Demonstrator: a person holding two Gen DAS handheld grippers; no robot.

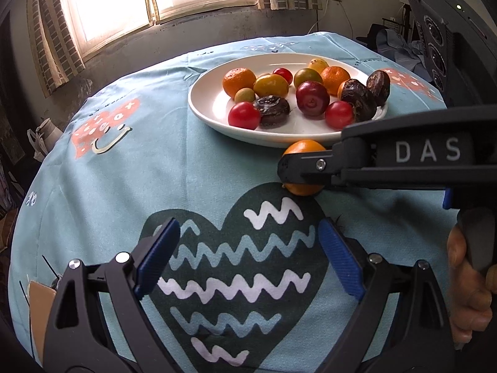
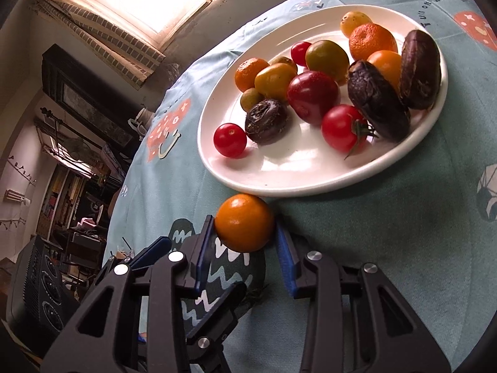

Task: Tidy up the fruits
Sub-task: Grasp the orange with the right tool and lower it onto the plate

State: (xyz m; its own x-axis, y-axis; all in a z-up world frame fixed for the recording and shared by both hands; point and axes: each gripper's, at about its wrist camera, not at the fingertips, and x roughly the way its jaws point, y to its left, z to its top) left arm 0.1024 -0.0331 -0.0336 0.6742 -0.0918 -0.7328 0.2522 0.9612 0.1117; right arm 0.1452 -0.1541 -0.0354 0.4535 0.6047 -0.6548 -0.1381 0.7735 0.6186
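An orange fruit is pinched between the blue pads of the right hand-held gripper, on the counter just beside the near rim of the white plate. The plate is loaded with mixed fruits. The left hand-held gripper is held wide and empty over the heart print.

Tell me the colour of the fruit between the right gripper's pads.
Orange. The fruit sits off the plate, clearest in the right wrist view.
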